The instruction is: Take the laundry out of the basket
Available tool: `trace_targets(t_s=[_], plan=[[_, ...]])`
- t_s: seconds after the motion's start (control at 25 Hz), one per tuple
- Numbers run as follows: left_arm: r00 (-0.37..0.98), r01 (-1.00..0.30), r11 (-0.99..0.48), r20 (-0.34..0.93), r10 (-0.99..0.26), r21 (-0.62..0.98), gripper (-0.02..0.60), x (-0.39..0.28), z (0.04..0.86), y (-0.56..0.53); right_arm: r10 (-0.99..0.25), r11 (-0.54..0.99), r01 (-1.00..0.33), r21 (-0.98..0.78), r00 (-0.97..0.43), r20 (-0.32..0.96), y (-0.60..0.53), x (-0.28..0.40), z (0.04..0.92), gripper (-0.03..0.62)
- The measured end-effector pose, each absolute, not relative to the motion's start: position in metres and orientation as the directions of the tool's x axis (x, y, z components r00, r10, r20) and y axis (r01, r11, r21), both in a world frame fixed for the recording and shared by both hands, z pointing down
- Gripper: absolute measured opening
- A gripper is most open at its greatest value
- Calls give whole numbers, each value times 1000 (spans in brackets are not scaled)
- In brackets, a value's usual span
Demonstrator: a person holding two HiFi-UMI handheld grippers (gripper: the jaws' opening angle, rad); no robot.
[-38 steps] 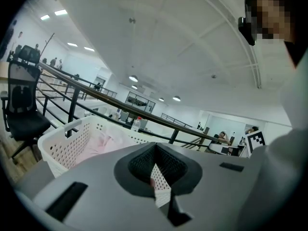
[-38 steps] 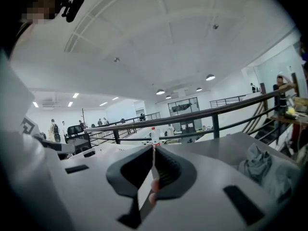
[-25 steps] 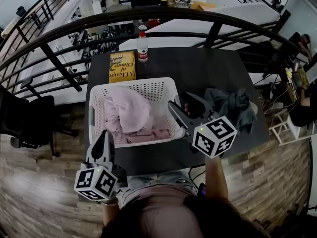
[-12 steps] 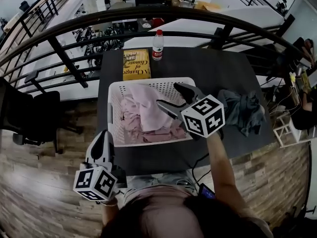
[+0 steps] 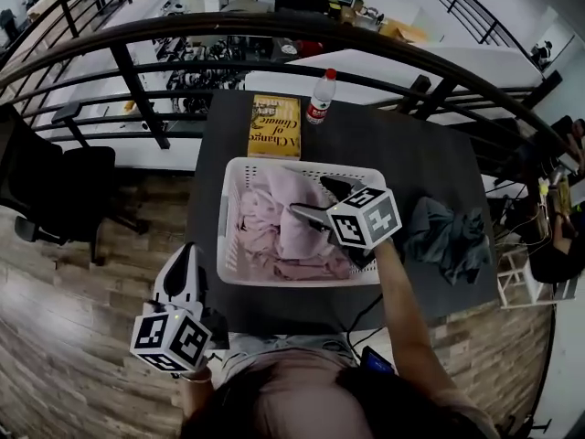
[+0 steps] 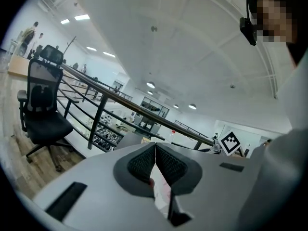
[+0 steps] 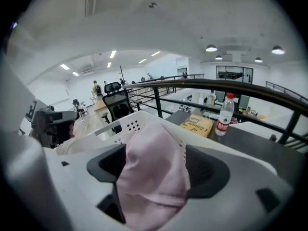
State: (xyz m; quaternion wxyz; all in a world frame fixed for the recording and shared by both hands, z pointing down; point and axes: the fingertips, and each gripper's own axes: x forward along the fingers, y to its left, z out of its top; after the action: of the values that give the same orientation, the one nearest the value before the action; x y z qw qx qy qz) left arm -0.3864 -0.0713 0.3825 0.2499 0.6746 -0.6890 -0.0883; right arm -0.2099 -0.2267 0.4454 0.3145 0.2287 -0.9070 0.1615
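Note:
A white perforated laundry basket point(image 5: 222, 236) stands on the dark table point(image 5: 402, 144), holding crumpled pink laundry point(image 5: 274, 231). My right gripper point(image 5: 308, 196) reaches into the basket from its right side. Its jaws are opening wide, and a hump of the pink laundry point(image 7: 154, 167) rises between them without being pinched. A grey garment point(image 5: 443, 236) lies on the table to the right of the basket. My left gripper point(image 5: 183, 259) hangs off the table's near left edge, tips together, holding nothing; in the left gripper view the left gripper point(image 6: 155, 148) points up toward the ceiling.
A yellow book point(image 5: 275, 126) and a water bottle point(image 5: 320, 99) sit behind the basket at the table's far edge. A black railing point(image 5: 137, 90) curves round the table. A black office chair point(image 5: 46, 190) stands on the wooden floor at left.
My right gripper has swung left from near the grey garment to over the basket's pink laundry, and its jaws have spread. The left gripper has stayed put.

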Motion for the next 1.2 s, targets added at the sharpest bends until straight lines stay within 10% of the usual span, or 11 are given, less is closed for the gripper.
trace_targets(t_s=[1.04, 1.2], plan=[[44, -866, 98, 269, -962, 491, -2, -388, 412, -93, 53, 715, -540, -443, -590, 805, -219, -238, 594, 407], [49, -866, 94, 270, -962, 490, -2, -385, 411, -94, 85, 686, -542, -486, -603, 793, -216, -240, 599, 304]])
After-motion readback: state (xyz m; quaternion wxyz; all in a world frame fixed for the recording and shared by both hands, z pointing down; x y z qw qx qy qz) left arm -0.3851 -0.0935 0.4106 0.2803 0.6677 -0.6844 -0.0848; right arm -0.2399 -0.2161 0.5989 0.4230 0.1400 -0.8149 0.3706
